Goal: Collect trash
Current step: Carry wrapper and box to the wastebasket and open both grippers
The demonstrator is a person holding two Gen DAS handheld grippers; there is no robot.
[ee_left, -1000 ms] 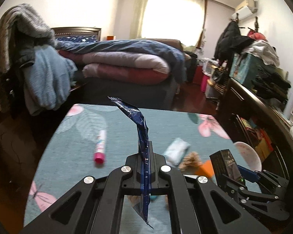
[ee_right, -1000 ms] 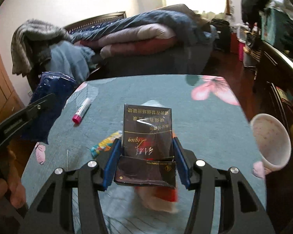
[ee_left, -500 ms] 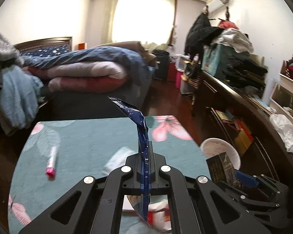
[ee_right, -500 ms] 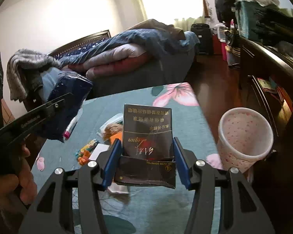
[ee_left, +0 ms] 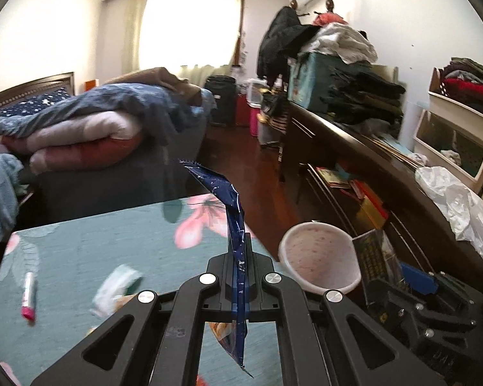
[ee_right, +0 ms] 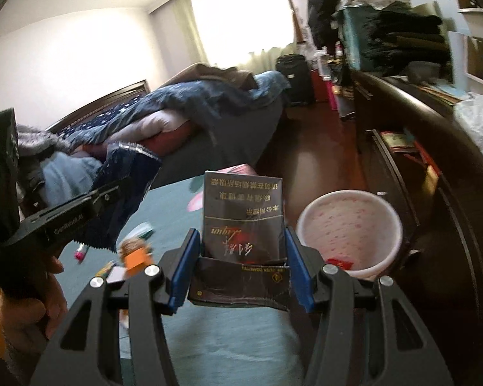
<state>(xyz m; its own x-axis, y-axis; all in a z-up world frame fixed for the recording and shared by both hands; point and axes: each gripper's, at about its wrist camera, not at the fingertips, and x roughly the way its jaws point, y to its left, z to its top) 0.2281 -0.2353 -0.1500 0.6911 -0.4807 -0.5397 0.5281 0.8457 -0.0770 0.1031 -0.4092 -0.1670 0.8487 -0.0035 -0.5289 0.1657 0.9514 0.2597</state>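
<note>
Dark-blue foil, a flattened snack wrapper (ee_left: 233, 225), stands pinched edge-on between the fully closed fingers of the left hand-held gripper (ee_left: 240, 276), its crimped top curling away above the table (ee_left: 80, 257). The right hand-held gripper (ee_right: 241, 267) holds a black cigarette pack (ee_right: 243, 218) clamped at its lower end between blue pads (ee_right: 183, 273) set a moderate width apart, the pack's gold lettering upside down to the camera. Both tools hang above the right edge of the table, which is draped in a teal cloth printed with pink flowers. Just beyond that edge, on the floor beside a dark wooden cabinet (ee_right: 434, 167), stands a pale pink wastebasket (ee_right: 349, 222) with a scrap of red at its bottom. On the cloth lie a pink-capped tube (ee_left: 28, 296) near the left edge, a blurred white-and-green packet (ee_left: 116, 286) nearer the middle, and an orange scrap (ee_right: 135, 255). A bed (ee_left: 90, 128) piled with folded quilts fills the background under a bright curtained window (ee_left: 190, 29).
</note>
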